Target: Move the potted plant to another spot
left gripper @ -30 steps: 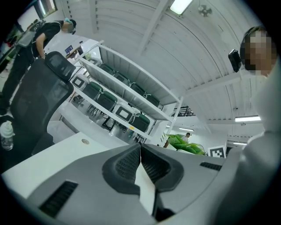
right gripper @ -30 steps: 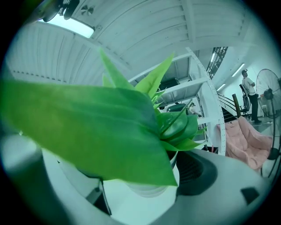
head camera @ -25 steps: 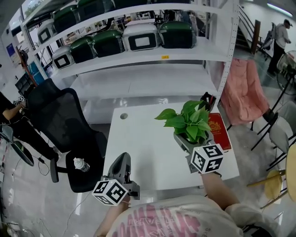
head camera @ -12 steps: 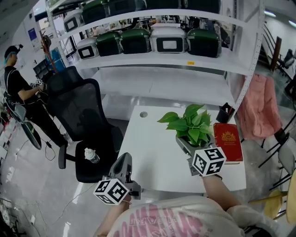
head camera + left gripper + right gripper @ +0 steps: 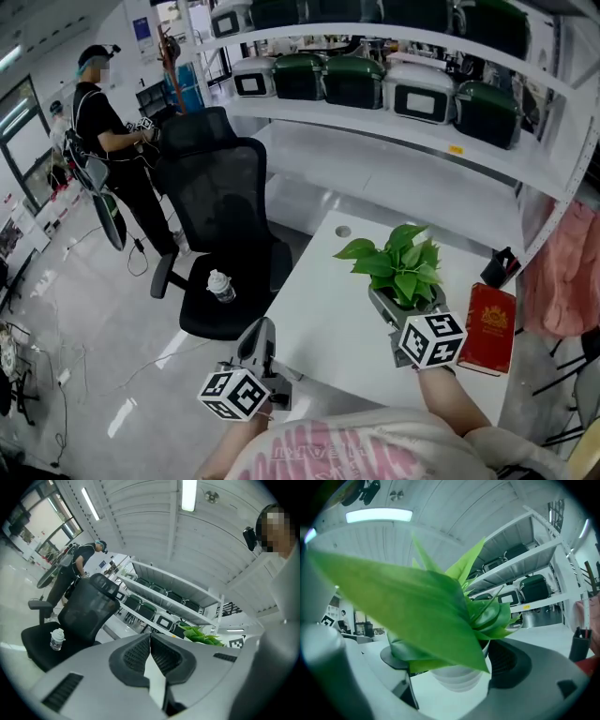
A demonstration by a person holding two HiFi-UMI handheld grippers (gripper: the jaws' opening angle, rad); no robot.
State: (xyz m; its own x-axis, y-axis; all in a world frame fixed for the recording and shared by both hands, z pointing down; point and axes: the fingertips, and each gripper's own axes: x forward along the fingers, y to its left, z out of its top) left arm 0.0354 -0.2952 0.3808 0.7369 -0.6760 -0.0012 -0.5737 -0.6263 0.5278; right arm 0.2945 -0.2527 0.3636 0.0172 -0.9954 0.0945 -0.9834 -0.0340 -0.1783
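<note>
"Is it bright in here?"

"Yes, very. A long lamp (image 5: 189, 494) on the ceiling shines white in both gripper views."

"Any shiny spots?"

"The floor (image 5: 112, 412) is glossy, with pale streaks of light on it. Shadows are faint."

"Is anything fuzzy?"

"The plant (image 5: 408, 602) is so near in the right gripper view that its big leaf looks blurry."

"And the edges?"

"Both gripper views go black in the corners. In the head view the shelf (image 5: 412, 169) looks bent."
</note>
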